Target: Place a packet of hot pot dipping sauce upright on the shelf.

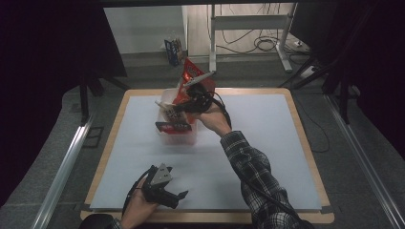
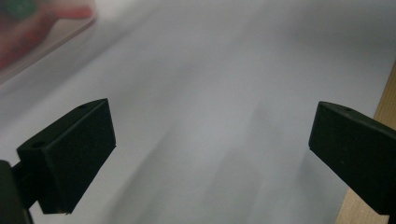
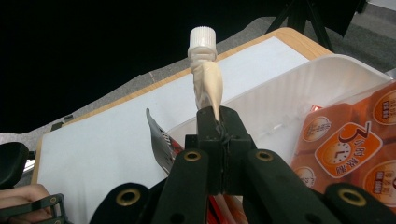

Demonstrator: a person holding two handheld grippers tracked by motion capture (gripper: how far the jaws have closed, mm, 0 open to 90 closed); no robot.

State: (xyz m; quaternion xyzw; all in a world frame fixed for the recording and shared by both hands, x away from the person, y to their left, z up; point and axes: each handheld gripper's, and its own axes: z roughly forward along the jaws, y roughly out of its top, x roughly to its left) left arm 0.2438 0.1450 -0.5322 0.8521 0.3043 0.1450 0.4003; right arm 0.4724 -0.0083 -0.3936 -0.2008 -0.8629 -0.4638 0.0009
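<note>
My right gripper [image 1: 183,107] is shut on a cream spouted pouch [image 3: 208,81] with a white screw cap [image 3: 202,39]; in the right gripper view the jaws [image 3: 218,122] pinch its lower end and the cap points up and away. It hangs over a clear plastic bin [image 1: 180,137] near the table's far middle. Orange-red snack packets [image 3: 344,145] stand in the bin, and a tall one [image 1: 192,72] sticks up behind the gripper. A dark red packet [image 1: 173,127] lies across the bin's near side. Near the front edge my left gripper [image 1: 178,196] rests open, with only bare mat between its fingers [image 2: 70,151].
A pale grey mat [image 1: 260,126] covers the wooden table [image 1: 305,138], with free room right of the bin and across the front. A desk frame and cables [image 1: 260,45] stand on the floor beyond the far edge. Dark curtains flank both sides.
</note>
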